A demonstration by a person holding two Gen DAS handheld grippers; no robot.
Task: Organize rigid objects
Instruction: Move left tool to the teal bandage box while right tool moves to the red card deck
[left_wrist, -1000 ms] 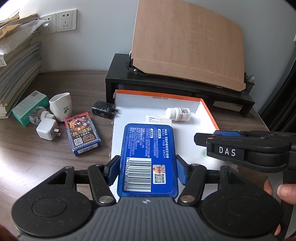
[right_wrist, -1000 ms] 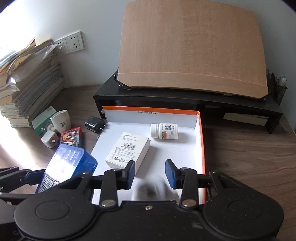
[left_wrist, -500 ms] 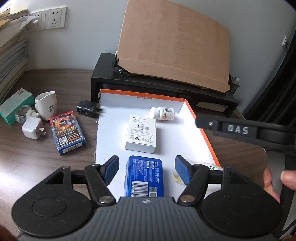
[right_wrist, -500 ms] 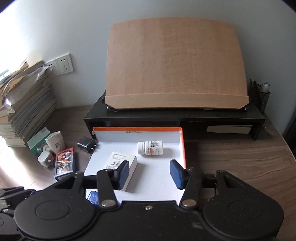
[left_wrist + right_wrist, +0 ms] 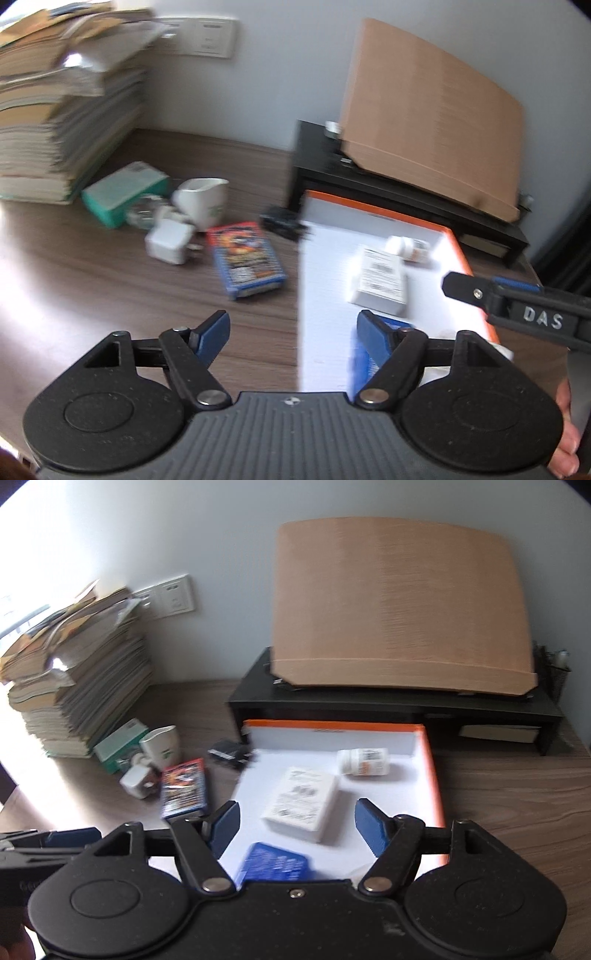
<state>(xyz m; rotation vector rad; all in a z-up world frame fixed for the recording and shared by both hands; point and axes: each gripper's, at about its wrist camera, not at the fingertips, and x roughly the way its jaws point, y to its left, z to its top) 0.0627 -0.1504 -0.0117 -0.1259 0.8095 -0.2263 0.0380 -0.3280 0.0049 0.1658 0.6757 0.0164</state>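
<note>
Black left claw [image 5: 291,334], blue pads, silver pivot screws, right claw [image 5: 295,825] lettered "DAS"

Blue tin [image 5: 275,864], white box [image 5: 301,803], pill bottle [image 5: 364,761] — all flat in orange-rimmed tray [image 5: 432,771]

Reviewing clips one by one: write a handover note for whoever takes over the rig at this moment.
Left hand-held gripper: open, empty, jaws just opening.
Right hand-held gripper: open, empty, jaws just opening.
In the orange-edged box: blue box, white carton, pill bottle.
Left on the desk: card pack, white plug, black charger, cup, green box.
</note>
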